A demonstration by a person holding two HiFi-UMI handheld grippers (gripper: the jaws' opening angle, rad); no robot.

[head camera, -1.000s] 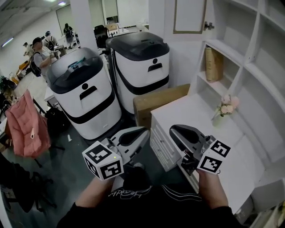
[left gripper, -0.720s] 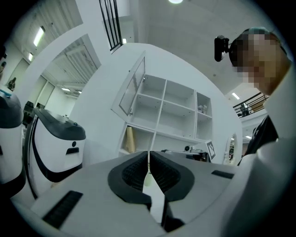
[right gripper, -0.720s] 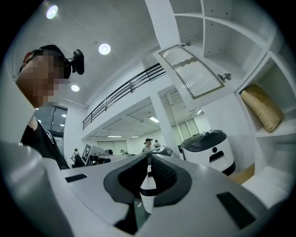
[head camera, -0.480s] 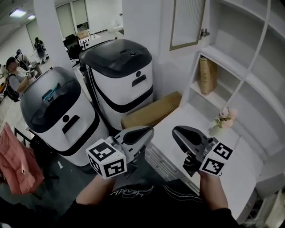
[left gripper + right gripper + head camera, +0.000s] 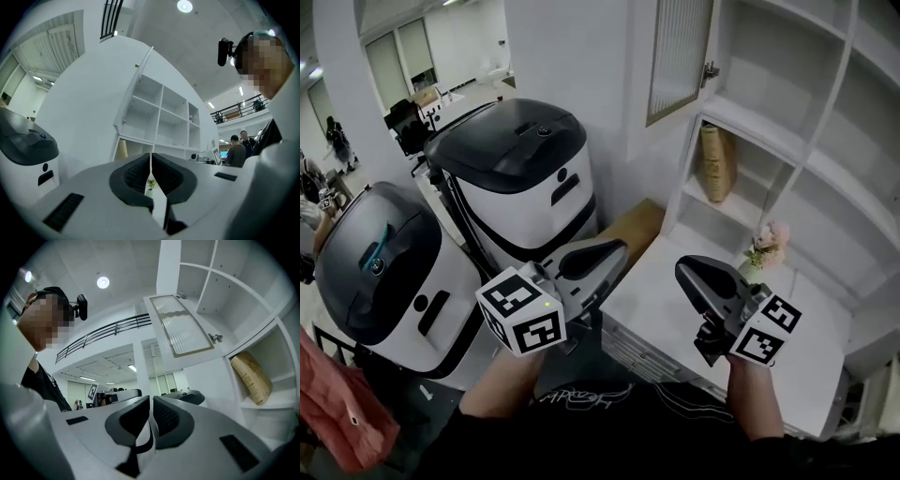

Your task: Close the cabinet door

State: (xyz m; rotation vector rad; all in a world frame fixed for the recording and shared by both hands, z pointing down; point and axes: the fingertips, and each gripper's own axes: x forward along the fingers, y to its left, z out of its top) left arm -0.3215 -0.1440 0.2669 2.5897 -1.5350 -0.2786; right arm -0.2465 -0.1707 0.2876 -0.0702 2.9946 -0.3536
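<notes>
The left gripper (image 5: 151,163) is clenched, its pads pressed together with nothing between them. The right gripper (image 5: 150,409) is clenched and empty too. Both point about level, side by side, a hand behind each.

The door (image 5: 680,58) stands open, swung out from the shelves (image 5: 787,103). It hangs high above and ahead of both sets of fingertips and touches neither. In the right gripper view it sits above the tips and a little to the right. In the left gripper view it sits above them and slightly to the left.

The counter (image 5: 666,305) lies below the right fingers. The flowers (image 5: 766,246) stand on it just right of those fingers. A bag (image 5: 715,161) leans on a shelf beyond them, lower than the door. A box (image 5: 633,223) lies just ahead of the left fingers, and two machines (image 5: 520,178) stand to their left.
</notes>
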